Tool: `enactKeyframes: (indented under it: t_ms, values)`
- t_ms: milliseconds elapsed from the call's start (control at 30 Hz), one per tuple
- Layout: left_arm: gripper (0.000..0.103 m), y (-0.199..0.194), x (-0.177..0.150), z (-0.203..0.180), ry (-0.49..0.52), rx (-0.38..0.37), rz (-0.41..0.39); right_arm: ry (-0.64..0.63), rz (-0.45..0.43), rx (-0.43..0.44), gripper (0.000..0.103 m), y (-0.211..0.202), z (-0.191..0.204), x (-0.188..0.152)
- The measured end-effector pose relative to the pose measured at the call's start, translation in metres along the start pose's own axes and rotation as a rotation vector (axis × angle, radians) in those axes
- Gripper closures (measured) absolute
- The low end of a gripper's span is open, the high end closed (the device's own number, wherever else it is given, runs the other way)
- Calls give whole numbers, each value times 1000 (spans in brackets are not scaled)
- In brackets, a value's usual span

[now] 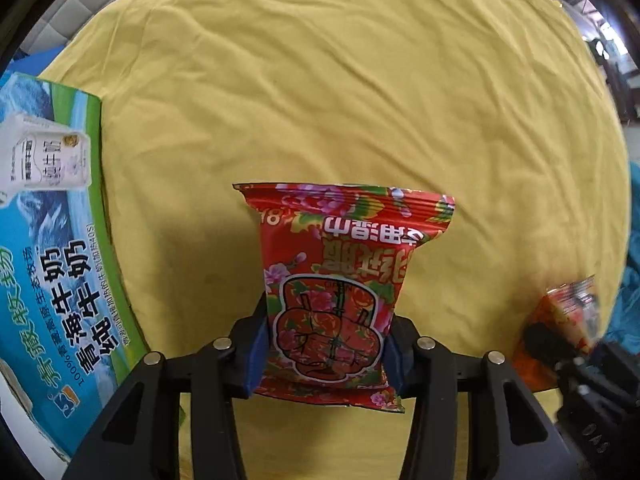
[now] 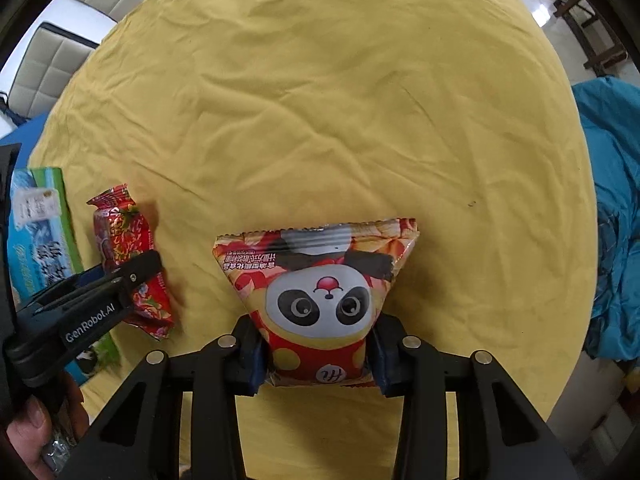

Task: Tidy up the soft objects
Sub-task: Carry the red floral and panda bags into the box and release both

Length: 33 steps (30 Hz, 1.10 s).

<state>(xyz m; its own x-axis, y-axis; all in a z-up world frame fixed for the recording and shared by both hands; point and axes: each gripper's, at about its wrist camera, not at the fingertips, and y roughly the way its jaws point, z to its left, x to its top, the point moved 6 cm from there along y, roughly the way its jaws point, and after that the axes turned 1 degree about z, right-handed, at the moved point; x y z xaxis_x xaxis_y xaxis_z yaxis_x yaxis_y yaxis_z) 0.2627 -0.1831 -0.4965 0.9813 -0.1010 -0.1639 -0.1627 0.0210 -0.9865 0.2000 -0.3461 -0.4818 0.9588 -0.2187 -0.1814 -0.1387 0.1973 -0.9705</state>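
Observation:
My left gripper (image 1: 325,350) is shut on a red floral snack bag (image 1: 340,280), holding it by its lower half above the yellow cloth. The same bag (image 2: 128,256) and the left gripper (image 2: 132,276) show at the left of the right wrist view. My right gripper (image 2: 318,346) is shut on a red panda snack bag (image 2: 320,280), its blue pads (image 2: 256,364) pressing both sides. That bag appears blurred at the right edge of the left wrist view (image 1: 560,320).
A round table under a wrinkled yellow cloth (image 1: 340,80) fills both views. A blue and green milk carton box (image 1: 52,240) lies at the table's left edge, also in the right wrist view (image 2: 40,240). A teal fabric (image 2: 612,220) lies right of the table.

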Motion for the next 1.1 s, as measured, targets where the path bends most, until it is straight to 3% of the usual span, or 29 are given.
enactKeyframes:
  t_ms: [300,433,700,1100]
  values:
    - [58,4,-15,-33,28,21,-25,-2,8,-51,60,14,5,3]
    - [60,-4,-17,-5,13,19,-29,-11,-14,-62,63,12,7,1]
    - [60,-6,-32,3,-2,10,-59,-24,-62,-34,65,0,37,-14]
    - [60,-88,-60,13,40,-41,-238,-47,-194,25,66,-70,62,-42]
